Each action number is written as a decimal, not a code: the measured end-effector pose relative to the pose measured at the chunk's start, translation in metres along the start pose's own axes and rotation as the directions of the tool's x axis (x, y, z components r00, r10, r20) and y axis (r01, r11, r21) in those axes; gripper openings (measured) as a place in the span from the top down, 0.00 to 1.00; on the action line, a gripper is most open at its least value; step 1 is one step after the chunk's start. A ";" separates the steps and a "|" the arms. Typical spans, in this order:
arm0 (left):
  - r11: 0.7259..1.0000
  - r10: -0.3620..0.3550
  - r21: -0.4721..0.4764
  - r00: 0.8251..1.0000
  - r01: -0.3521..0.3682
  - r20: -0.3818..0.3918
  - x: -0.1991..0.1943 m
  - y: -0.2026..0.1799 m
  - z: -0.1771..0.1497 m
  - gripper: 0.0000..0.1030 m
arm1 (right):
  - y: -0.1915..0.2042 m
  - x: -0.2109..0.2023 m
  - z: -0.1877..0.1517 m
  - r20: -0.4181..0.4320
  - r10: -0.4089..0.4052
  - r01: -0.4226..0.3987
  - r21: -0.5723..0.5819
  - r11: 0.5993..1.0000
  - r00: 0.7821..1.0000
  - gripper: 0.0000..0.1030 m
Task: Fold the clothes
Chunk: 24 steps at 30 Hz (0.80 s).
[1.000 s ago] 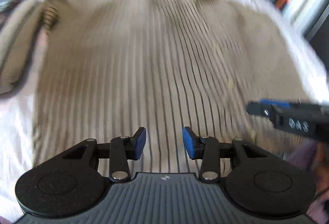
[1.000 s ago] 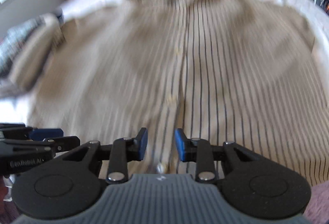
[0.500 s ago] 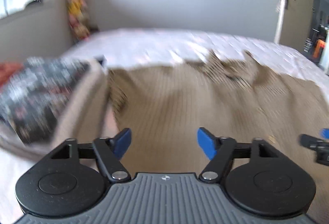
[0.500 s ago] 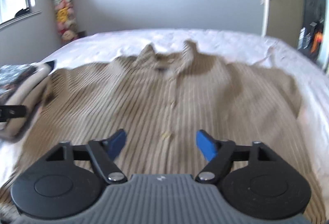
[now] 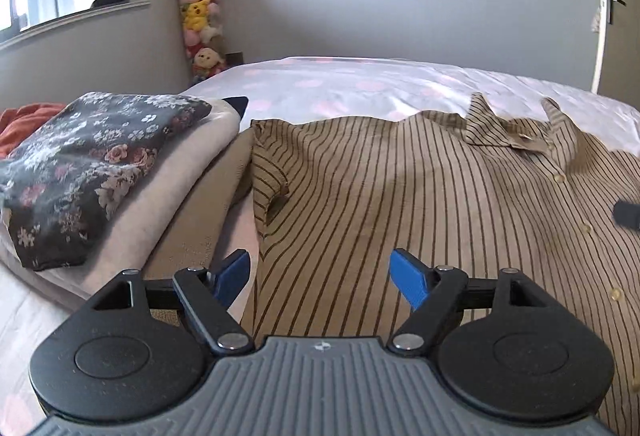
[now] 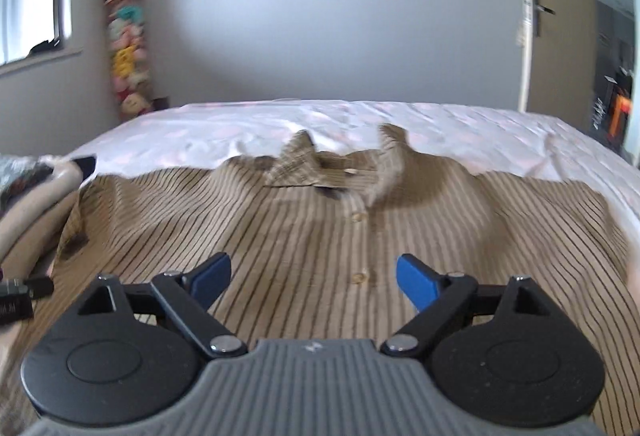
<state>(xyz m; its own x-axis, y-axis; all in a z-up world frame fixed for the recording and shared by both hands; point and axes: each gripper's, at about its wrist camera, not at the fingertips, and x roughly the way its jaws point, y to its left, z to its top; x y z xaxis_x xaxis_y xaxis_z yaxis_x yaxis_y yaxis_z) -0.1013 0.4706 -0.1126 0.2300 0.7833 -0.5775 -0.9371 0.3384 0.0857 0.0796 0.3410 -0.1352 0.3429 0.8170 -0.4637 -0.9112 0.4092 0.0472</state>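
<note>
A tan shirt with dark stripes lies spread flat on the bed, buttoned front up, its collar at the far end. My left gripper is open over the shirt's left edge, beside the short sleeve, with nothing between its blue pads. My right gripper is open above the button placket, also holding nothing. A tip of the right gripper shows at the right edge of the left wrist view, and part of the left gripper shows at the left edge of the right wrist view.
A stack of folded clothes, a dark floral piece on top of beige ones, sits on the bed left of the shirt. The white bedsheet stretches beyond the collar. A column of plush toys stands in the corner and a door is at right.
Both grippers opened wide and tilted up from looking down at the shirt to a flatter view across the bed. The left gripper swung toward the shirt's left edge and the folded stack.
</note>
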 end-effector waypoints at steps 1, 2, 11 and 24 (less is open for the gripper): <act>1.000 0.004 0.001 1.000 -0.004 0.004 0.002 -0.001 -0.001 0.26 | 0.001 0.004 -0.003 -0.006 0.019 -0.019 -0.004 1.000 1.000 0.11; 1.000 0.008 0.001 1.000 -0.008 0.009 0.003 -0.001 -0.001 0.26 | 0.001 0.007 -0.006 -0.018 0.042 -0.042 0.002 0.999 0.999 0.11; 0.999 0.012 0.031 1.000 -0.012 0.012 0.010 -0.008 -0.005 0.26 | 0.007 0.028 -0.015 -0.108 0.132 -0.135 -0.026 0.990 0.985 0.11; 0.997 0.012 0.070 1.000 -0.011 -0.023 0.016 -0.011 -0.005 0.26 | 0.007 0.035 -0.012 -0.050 0.070 -0.072 -0.046 0.996 0.996 0.11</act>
<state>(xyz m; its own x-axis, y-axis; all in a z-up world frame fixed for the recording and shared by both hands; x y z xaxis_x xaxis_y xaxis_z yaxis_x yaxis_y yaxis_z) -0.0883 0.4766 -0.1266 0.2124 0.7755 -0.5946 -0.9189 0.3655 0.1485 0.0826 0.3673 -0.1615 0.2668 0.8219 -0.5033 -0.9431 0.3302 0.0393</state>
